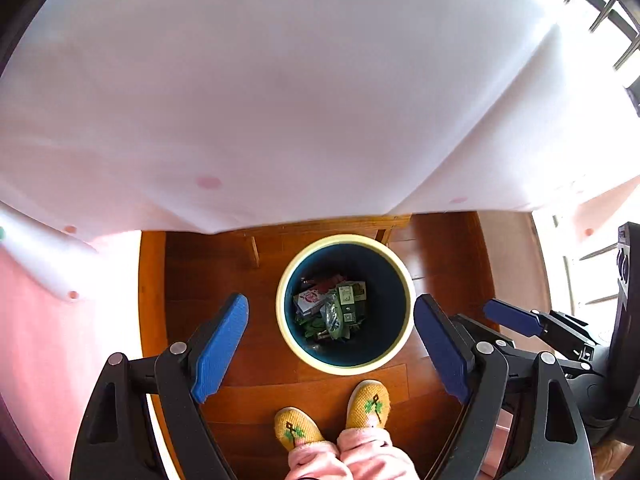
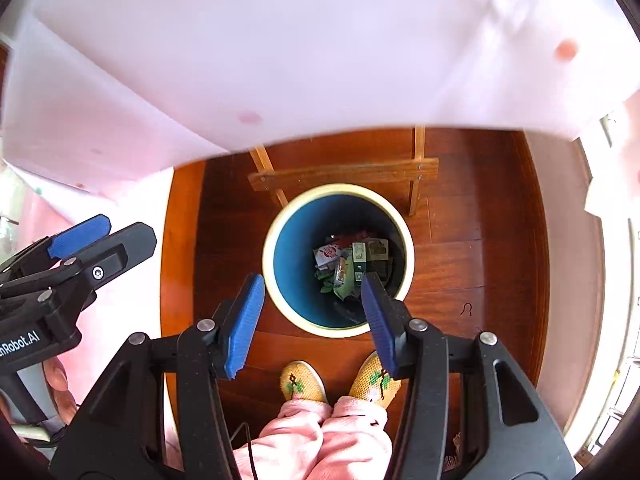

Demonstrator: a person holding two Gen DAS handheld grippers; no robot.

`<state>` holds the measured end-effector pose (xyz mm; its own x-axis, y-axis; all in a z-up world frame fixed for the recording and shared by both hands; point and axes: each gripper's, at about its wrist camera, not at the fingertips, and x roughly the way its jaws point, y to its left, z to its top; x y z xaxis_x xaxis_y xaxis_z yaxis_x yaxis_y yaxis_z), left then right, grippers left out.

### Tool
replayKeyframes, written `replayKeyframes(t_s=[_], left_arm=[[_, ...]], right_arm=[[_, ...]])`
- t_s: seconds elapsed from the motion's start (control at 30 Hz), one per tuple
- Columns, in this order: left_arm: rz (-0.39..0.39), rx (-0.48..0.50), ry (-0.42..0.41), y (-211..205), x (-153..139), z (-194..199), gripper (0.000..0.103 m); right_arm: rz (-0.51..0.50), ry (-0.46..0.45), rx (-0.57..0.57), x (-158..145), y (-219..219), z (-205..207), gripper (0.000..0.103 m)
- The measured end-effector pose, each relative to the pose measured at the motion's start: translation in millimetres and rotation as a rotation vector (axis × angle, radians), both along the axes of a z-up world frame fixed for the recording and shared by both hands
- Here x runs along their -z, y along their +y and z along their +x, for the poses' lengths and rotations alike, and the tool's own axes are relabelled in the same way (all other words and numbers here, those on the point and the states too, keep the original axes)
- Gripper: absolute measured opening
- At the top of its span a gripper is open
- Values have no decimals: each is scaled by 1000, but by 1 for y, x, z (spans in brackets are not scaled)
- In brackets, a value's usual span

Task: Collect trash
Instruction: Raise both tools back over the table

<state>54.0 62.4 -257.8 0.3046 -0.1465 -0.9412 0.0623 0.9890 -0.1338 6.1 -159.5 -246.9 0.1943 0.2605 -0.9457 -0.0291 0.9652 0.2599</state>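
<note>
A round bin [image 1: 406, 280] [image 2: 270, 240] with a cream rim and a blue inside stands on the wooden floor below both grippers. Several crumpled wrappers and small cartons [image 1: 332, 306] [image 2: 350, 266] lie at its bottom. My left gripper [image 1: 330, 312] hangs open above the bin, nothing between its blue pads. My right gripper [image 2: 312, 292] is open too, empty, over the bin's near edge. The right gripper's blue finger [image 1: 512, 316] shows at the right of the left wrist view. The left gripper's finger [image 2: 78, 236] shows at the left of the right wrist view.
A table under a white cloth with pink dots [image 1: 280, 100] [image 2: 280, 48] overhangs the far side. Its wooden crossbar and legs [image 2: 344, 176] stand just behind the bin. A person's feet in yellow slippers [image 1: 332, 416] [image 2: 340, 384] stand close in front. Bright windows lie right.
</note>
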Motion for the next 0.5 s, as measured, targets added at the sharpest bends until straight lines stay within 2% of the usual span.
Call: replayKeyframes(t_s=[0.23, 0.5], left_arm=[[-34, 62, -94, 5, -106, -8, 86], [-69, 133, -234, 11, -235, -5, 86]], right_arm=[[28, -86, 50, -100, 4, -7, 47], [51, -229, 74, -224, 20, -3, 47]])
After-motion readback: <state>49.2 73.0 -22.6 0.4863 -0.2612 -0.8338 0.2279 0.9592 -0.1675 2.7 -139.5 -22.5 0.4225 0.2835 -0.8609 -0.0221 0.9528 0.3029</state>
